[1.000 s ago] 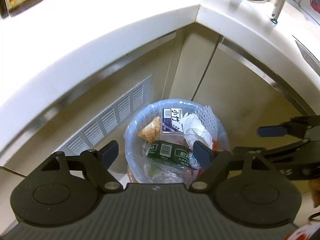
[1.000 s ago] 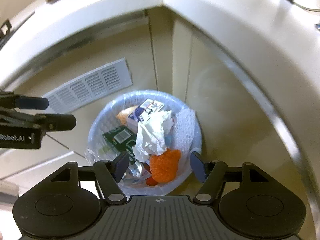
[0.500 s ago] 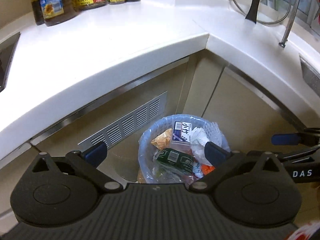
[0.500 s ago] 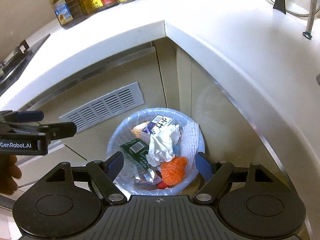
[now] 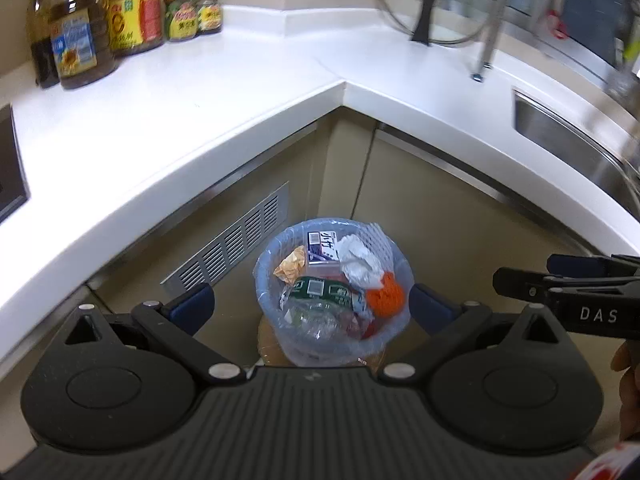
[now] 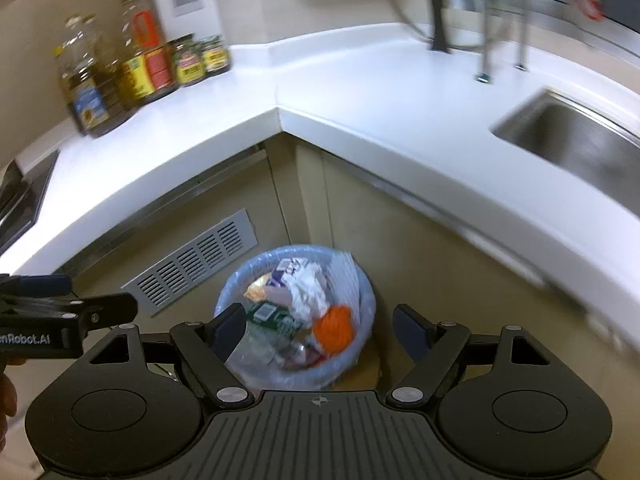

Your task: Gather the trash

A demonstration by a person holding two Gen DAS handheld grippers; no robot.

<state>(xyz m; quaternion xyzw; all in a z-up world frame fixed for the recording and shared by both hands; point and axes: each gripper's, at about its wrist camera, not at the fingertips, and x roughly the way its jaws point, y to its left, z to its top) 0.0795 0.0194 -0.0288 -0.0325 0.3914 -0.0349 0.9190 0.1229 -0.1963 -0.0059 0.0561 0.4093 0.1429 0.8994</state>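
— So where's the bin (image 5: 332,292) from the left claw (image 5: 310,306)?

— Dead ahead at twelve o'clock and well below, on the floor in the cabinet corner, full of wrappers, a carton (image 5: 322,246) and an orange lump (image 5: 385,296). Its round rim has no long axis to line up on.

— And the jaws?

— Left ones spread wide, holding nothing. The right claw (image 6: 320,326) is open too, nothing between its jaws (they've just been easing apart); from there the bin (image 6: 296,312) sits about eleven o'clock.

— Which is nearer?

— Hard to call; both hang above it, side by side, the left one better centred, I'd judge.
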